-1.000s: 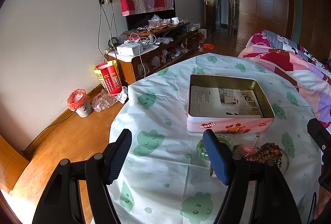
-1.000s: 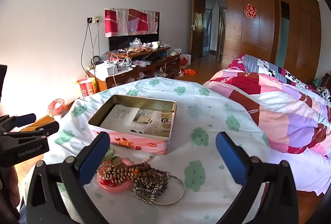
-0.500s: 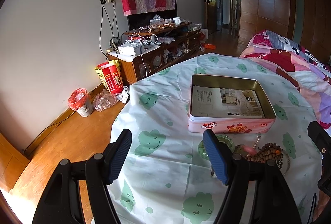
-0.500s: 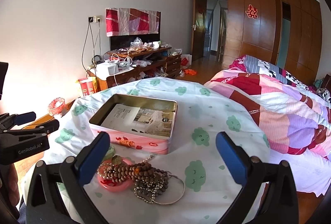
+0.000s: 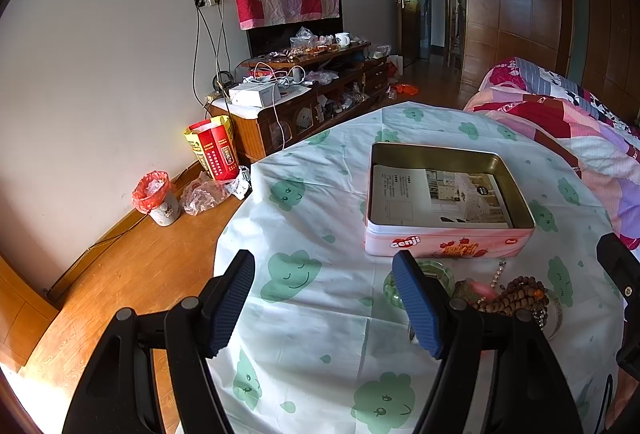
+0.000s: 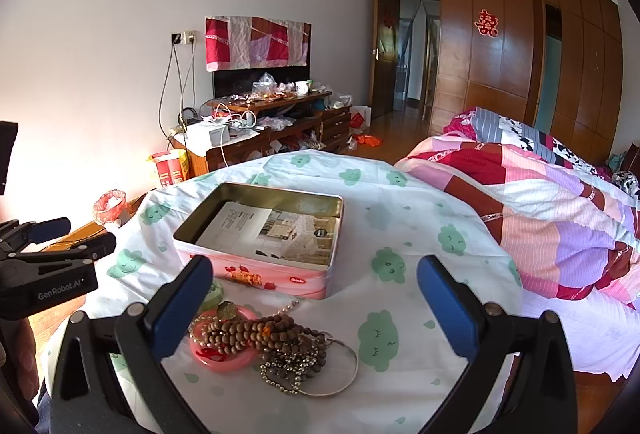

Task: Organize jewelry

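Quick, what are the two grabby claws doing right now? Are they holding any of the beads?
Left gripper: open, holding nothing.
Right gripper: open, holding nothing; the wooden beads lie on the table below it.

Glossy metal tin [image 6: 256, 270], wooden beads [image 6: 256, 330], matt cloth tablecloth [image 6: 400, 201].

Each camera looks forward along its own tool, low and close over the bench [image 5: 320, 334]. The left view sits further left, taking in floor and wall; the right faces the bed [image 6: 540, 209]. Both share the tin [image 5: 448, 246] [image 6: 260, 270] and bead pile [image 6: 272, 338]
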